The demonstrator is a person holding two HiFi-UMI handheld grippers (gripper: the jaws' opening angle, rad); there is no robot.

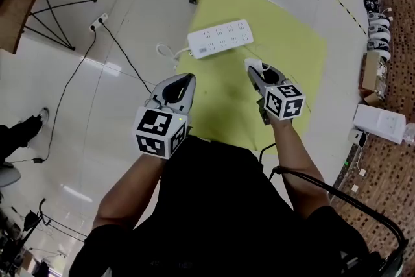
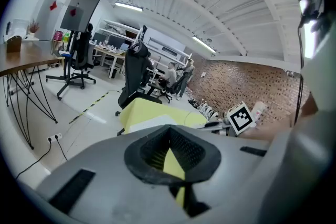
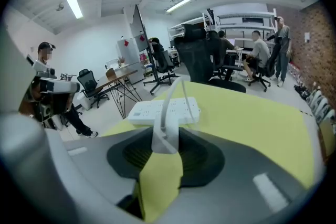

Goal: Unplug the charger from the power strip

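In right gripper (image 1: 251, 65), jaws clenched on white charger (image 3: 164, 138), pulled clear of power strip (image 1: 220, 38). Strip flat on yellow mat (image 1: 288, 45), just beyond. Left gripper (image 1: 189, 78) pinched closed, empty, over mat's near edge.

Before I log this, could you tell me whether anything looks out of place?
Nothing damaged or spilled; the power strip lies slightly askew at the yellow mat's edge, and the right hand-held gripper holds the charger.
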